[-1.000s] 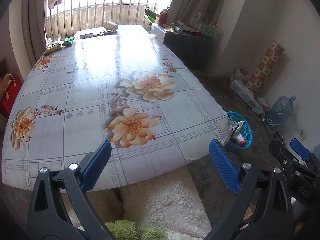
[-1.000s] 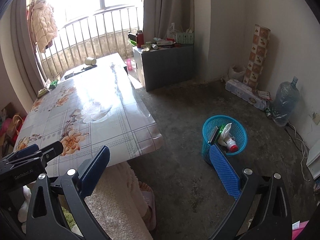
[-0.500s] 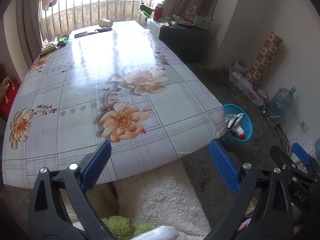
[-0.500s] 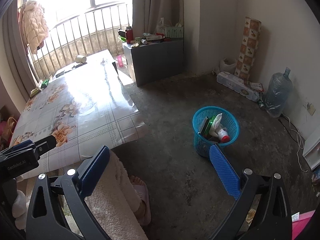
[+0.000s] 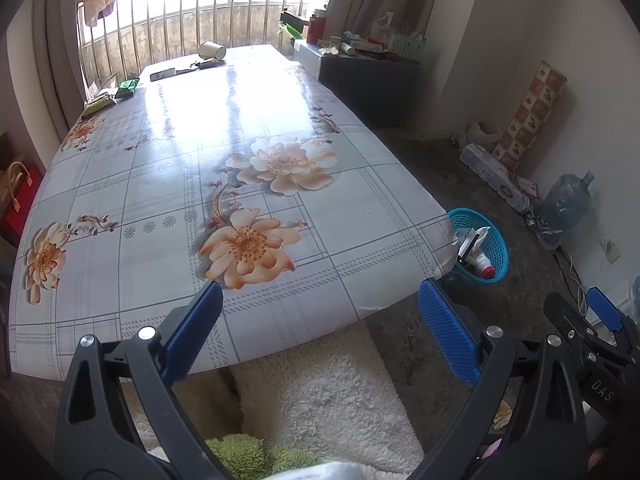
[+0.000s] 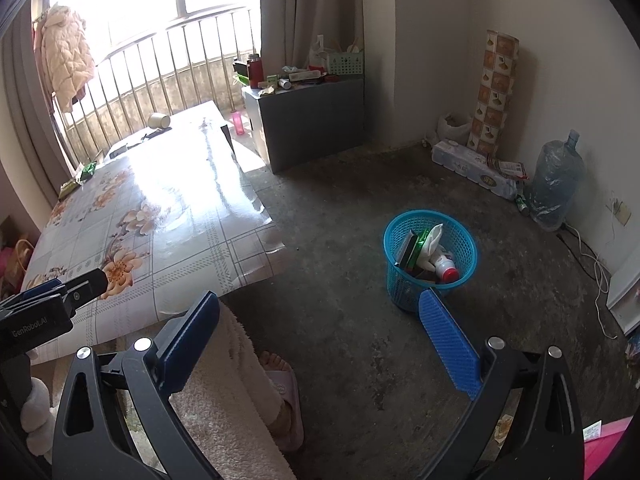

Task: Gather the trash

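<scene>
A blue mesh basket (image 6: 404,292) stands on the concrete floor off the table's near right corner, holding a white bottle with a red cap, a green wrapper and dark flat packs; it also shows as the basket (image 5: 502,248). At the table's far end lie a tipped paper cup (image 5: 213,49) and green packets (image 5: 128,87). My left gripper (image 5: 320,320) hovers open above the table's near edge, nothing in it. My right gripper (image 6: 320,320) hangs open over the floor, short of the basket, empty.
The floral-cloth table (image 5: 160,184) fills the left. A grey cabinet (image 6: 316,120) with clutter stands beyond it. A water jug (image 6: 554,184), a patterned roll (image 6: 494,92) and a cable line the right wall. A person's slippered foot (image 6: 282,384) is below my right gripper.
The right gripper pulled back and up a little, so more floor shows around the basket. The left gripper drifted slightly over the table edge. Both stayed open and empty.
</scene>
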A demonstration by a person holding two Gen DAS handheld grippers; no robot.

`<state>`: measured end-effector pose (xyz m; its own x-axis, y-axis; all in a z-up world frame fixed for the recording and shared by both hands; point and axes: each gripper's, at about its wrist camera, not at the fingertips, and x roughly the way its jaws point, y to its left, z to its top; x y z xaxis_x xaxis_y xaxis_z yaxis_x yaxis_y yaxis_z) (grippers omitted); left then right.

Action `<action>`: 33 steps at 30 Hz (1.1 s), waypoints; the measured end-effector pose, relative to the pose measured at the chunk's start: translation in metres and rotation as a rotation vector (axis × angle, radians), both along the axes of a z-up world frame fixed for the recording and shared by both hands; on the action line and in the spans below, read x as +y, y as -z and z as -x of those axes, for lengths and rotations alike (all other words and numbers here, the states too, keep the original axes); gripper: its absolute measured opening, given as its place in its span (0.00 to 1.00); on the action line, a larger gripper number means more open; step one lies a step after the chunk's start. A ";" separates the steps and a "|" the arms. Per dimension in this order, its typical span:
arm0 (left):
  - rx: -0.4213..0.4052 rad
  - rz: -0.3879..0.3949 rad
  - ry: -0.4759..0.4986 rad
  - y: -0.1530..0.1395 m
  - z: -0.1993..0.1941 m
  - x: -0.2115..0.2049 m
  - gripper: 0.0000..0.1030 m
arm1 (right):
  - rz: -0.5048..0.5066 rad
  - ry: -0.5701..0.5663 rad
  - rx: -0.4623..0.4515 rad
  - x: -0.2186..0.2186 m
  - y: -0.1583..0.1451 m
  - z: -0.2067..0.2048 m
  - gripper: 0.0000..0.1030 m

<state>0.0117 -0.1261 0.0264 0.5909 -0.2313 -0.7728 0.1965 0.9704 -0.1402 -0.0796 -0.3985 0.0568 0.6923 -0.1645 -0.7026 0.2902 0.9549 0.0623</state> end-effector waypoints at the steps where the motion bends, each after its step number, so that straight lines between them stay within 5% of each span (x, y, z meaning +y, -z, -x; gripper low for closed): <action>1: 0.000 0.001 0.000 0.000 0.000 0.000 0.92 | 0.000 0.000 -0.001 0.000 0.000 0.000 0.94; 33: 0.017 0.007 0.005 0.000 0.001 -0.001 0.92 | -0.010 0.001 -0.002 0.002 0.000 0.000 0.94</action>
<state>0.0104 -0.1275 0.0259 0.5767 -0.2395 -0.7810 0.1993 0.9684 -0.1498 -0.0795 -0.3967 0.0567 0.6938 -0.1586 -0.7025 0.2913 0.9539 0.0723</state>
